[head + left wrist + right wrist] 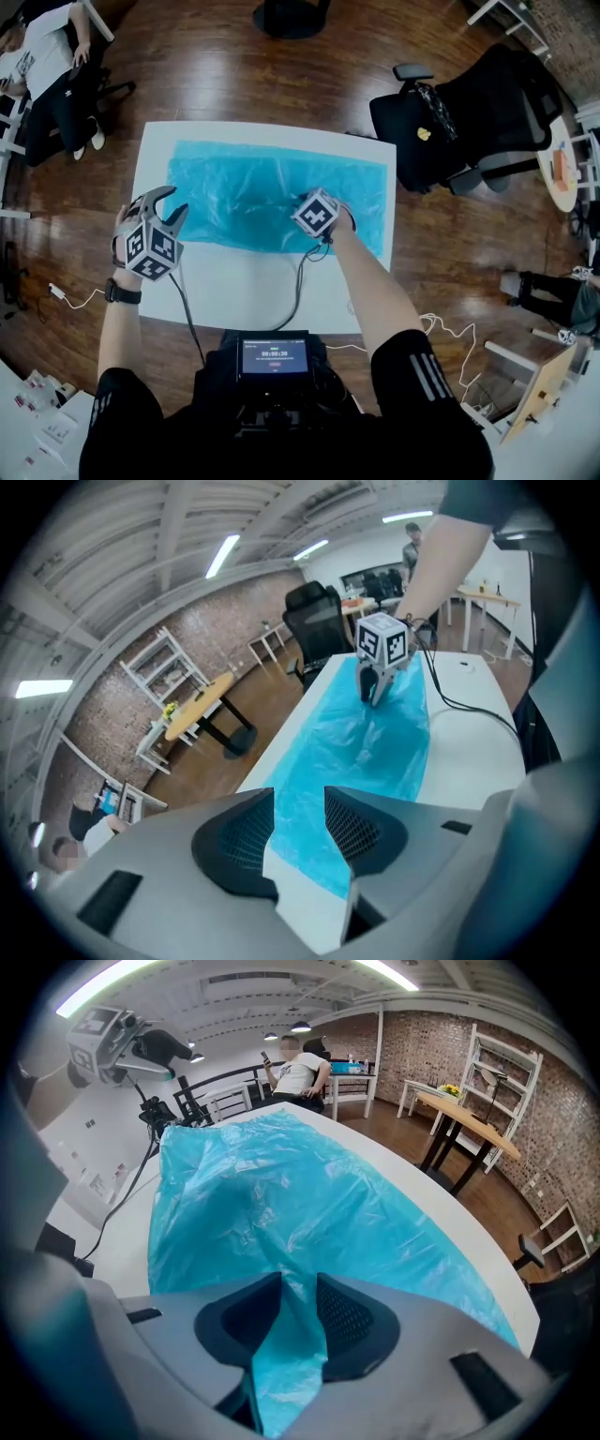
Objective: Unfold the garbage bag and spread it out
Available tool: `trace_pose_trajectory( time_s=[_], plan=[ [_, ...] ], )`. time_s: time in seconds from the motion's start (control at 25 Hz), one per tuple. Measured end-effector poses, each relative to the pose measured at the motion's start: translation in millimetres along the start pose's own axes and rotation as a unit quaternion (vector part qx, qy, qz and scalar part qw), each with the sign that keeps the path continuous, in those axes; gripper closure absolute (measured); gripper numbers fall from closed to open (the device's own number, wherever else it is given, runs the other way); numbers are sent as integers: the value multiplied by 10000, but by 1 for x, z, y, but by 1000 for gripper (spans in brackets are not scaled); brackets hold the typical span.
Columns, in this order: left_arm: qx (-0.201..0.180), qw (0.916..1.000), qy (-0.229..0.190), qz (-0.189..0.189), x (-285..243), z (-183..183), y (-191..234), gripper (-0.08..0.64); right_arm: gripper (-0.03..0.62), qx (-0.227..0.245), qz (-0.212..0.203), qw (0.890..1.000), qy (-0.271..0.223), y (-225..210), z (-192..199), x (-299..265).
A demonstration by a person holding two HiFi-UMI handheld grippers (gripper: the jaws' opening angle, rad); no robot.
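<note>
blue film was seen laid across most of the white table (244, 291) in the head view. the bag (262, 187) was already opened into a long, nearly flat rectangle, with its far and side edges lying fairly straight. a darker, rumpled patch was noted from its middle toward the near edge. the unfolding was therefore judged nearly done, with only smoothing and a last release left. the left gripper (167, 204) was held at the bag's left end, apparently off the plastic. the right gripper (319, 225) was set down on the bag close to its near edge, right of centre.

in the left gripper view, the jaws of the left gripper (298, 808) were shown apart with nothing gripped. only the table and the bag's near corner were seen through the gap, so that gripper was released. the bag (375, 742) was seen as thin, glossy, translucent plastic, finely creased. it was drawn up into a small peak under the right gripper (373, 696).

in the right gripper view, the right gripper (298, 1302) was shown clenched on a gathered fold of the bag (300, 1194). the film was bunched into a narrow tongue between the dark, meshed pads. beyond them the sheet was seen slightly billowed, wrinkled and shiny. bare table (450, 1213) was left along its right side.
</note>
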State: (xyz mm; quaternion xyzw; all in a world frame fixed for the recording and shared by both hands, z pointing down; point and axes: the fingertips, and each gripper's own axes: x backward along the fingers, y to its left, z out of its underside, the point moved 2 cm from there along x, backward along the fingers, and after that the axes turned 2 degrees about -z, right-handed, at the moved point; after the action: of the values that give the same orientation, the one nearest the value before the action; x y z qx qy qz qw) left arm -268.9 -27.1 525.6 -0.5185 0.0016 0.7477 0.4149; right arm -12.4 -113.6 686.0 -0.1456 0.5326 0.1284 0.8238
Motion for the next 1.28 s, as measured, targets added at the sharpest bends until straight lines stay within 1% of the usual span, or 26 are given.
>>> trace_pose_trajectory(
  time_s=[0.08,0.16,0.24,0.36,0.48,0.56,0.68,0.76,0.88,0.92,1.0,1.12,1.2,1.28],
  plan=[
    [238,9997,-89,-4,-8,-8,7,382,437,-49,-38,10000,54,1,4,-2],
    [434,9989,-144,43,-19,-13,12,382,437,-25,-11,10000,5,-1,1,0],
    [513,9985,-105,160,-34,-18,12,382,437,-59,-43,10000,9,0,2,-1],
    [445,9983,51,363,-61,-21,8,382,437,-172,-166,9997,97,4,9,-4],
    [422,9972,171,586,-92,-23,1,383,437,-76,-3,10000,-29,-2,2,1],
    [377,9955,346,803,-115,-20,-8,383,437,-91,-7,9999,-43,-2,2,1],
    [236,9904,700,1167,-144,-11,-26,383,439,-177,-69,9998,10,0,6,-3],
    [206,9861,879,1395,-159,-3,-38,383,439,-194,-44,9998,1,-2,6,-2],
    [122,9806,1099,1616,-175,12,-56,383,440,-211,-50,9997,-55,0,4,0],
    [104,9795,1131,1664,-177,15,-60,383,440,-233,-74,9997,-58,2,5,-1],
    [135,9783,1131,1733,-178,15,-64,407,441,-242,-59,9997,-63,1,5,-1],
    [137,9756,1143,1871,-179,13,-65,418,440,-307,-147,9994,57,3,12,-5],
    [131,9730,1135,2006,-178,12,-68,455,440,-292,-158,9994,47,4,11,-6],
    [132,9722,1094,2064,-175,12,-72,501,442,-234,-83,9997,-10,2,6,-2]
  ],
)
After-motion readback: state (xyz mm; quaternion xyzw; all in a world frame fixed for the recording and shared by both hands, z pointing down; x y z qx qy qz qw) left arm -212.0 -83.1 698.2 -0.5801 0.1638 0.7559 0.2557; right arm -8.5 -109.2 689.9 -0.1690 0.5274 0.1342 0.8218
